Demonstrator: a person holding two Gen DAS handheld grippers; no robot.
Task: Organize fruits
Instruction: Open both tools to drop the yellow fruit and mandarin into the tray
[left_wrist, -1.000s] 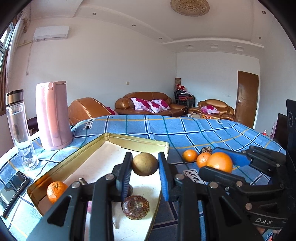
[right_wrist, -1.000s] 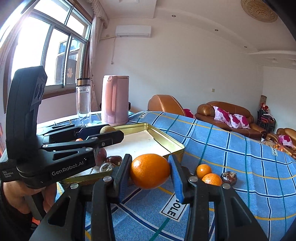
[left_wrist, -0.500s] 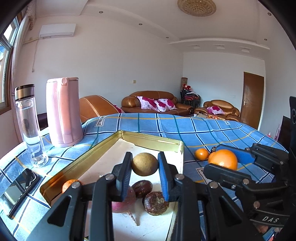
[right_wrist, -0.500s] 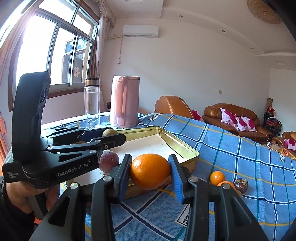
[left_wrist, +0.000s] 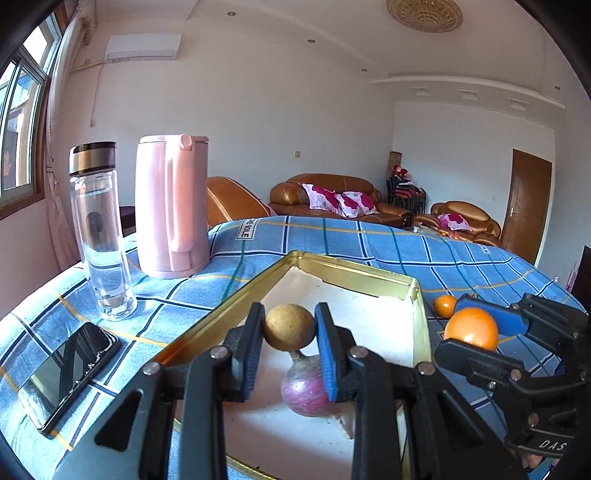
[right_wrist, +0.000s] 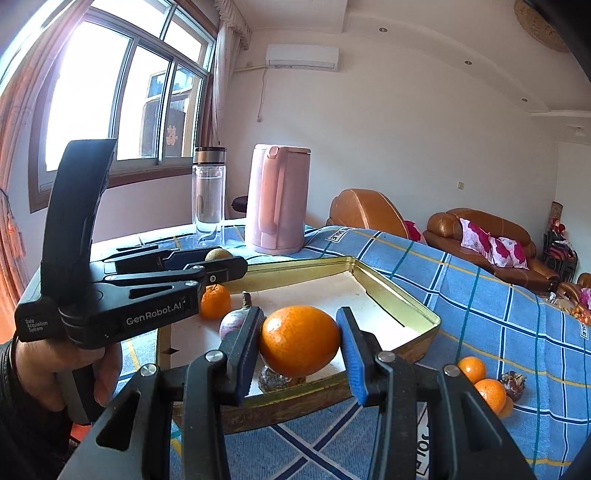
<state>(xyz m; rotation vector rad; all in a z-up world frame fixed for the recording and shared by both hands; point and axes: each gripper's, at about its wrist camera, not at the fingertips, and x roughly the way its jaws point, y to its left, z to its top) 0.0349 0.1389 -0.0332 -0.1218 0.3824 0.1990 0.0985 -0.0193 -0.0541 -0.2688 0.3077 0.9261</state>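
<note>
My left gripper (left_wrist: 289, 332) is shut on a round tan-brown fruit (left_wrist: 289, 331) and holds it above the gold tray (left_wrist: 354, 271). Below it in the tray lies a purple fruit (left_wrist: 304, 391). My right gripper (right_wrist: 300, 347) is shut on a large orange (right_wrist: 299, 345) over the tray's near rim (right_wrist: 417, 343). In the right wrist view the left gripper (right_wrist: 207, 264) is to the left, over the tray, with a small orange (right_wrist: 215, 301) and the purple fruit (right_wrist: 231, 325) beneath. In the left wrist view the right gripper (left_wrist: 476, 326) with its orange (left_wrist: 471, 328) is at the right.
A pink kettle (left_wrist: 170, 206), a clear bottle (left_wrist: 98, 229) and a phone (left_wrist: 66, 373) stand left of the tray on the blue checked cloth (left_wrist: 332, 236). Two small oranges (right_wrist: 471, 369) and a dark fruit (right_wrist: 513, 384) lie on the cloth right of the tray.
Both grippers have moved left over the tray, each still holding its fruit. The kettle, bottle and phone now sit nearer the middle of the left wrist view.
</note>
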